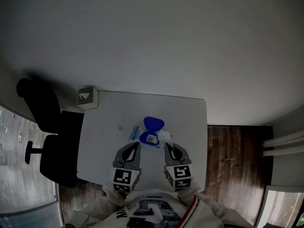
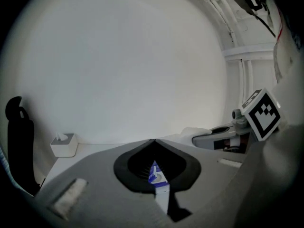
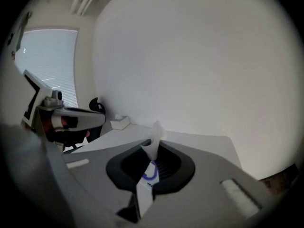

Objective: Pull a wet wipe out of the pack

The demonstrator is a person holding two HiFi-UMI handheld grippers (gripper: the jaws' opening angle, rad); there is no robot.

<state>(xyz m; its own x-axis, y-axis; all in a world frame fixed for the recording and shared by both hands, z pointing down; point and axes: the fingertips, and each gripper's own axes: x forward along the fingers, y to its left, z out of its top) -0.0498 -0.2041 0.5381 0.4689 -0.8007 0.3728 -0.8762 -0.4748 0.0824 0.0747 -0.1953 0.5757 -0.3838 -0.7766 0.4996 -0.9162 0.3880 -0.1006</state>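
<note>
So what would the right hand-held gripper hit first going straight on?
Beyond the wipe it grips, probably the bare table, though the open blue lid may lie in line; depth is unclear.

Pack (image 1: 150, 138) on table (image 1: 190, 122), tissue box (image 1: 87, 97) at far-left corner

The head camera looks steeply down from above the person onto the white rectangular table (image 1: 190, 122), far enough to show its whole top and the pale wall (image 1: 152, 32) beyond. The left gripper (image 1: 139, 144) and right gripper (image 1: 166, 146) sit near the bottom edge. Each gripper camera rides low behind its own jaws and faces across the tabletop to that wall. The blue-and-white wet-wipe pack (image 2: 156, 175) is close under the left lens, and a white wet wipe (image 3: 156, 134) is close before the right. All three views share the small white tissue box (image 1: 88, 97) and black office chair (image 1: 45, 122) (the table's far left corner). Each gripper view catches the other gripper.
</note>
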